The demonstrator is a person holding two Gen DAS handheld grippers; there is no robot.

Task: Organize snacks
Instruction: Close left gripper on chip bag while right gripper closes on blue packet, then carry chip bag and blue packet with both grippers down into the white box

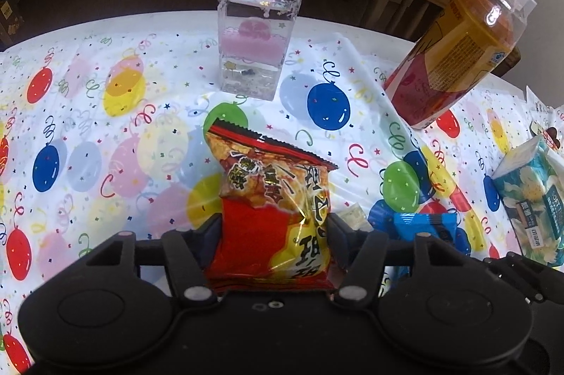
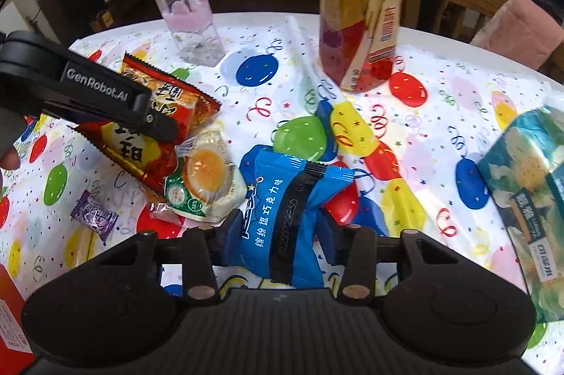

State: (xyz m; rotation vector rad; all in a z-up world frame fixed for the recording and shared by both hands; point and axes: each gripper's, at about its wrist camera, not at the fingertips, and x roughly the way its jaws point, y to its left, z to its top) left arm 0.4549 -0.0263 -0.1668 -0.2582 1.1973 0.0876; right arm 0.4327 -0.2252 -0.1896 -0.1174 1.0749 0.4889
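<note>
Grippers both carry loads: we have the left gripper (image 1: 275,227) clamped on a red and yellow snack packet (image 1: 273,198), held above the balloon-print tablecloth (image 1: 88,128), and the right gripper (image 2: 278,234) clamped on a blue chocolate-flavour snack packet (image 2: 289,216). In the right wrist view, we see the red packet overlapping a sealed egg-print packet (image 2: 204,177) lying on the cloth, with a purple wrapped candy (image 2: 94,214) near it to the left. Farther back stand a clear stacked container (image 1: 261,12) and a yellow-labelled bottle (image 2: 363,5). A teal tissue pack (image 2: 528,198) lies at the right edge.
</note>
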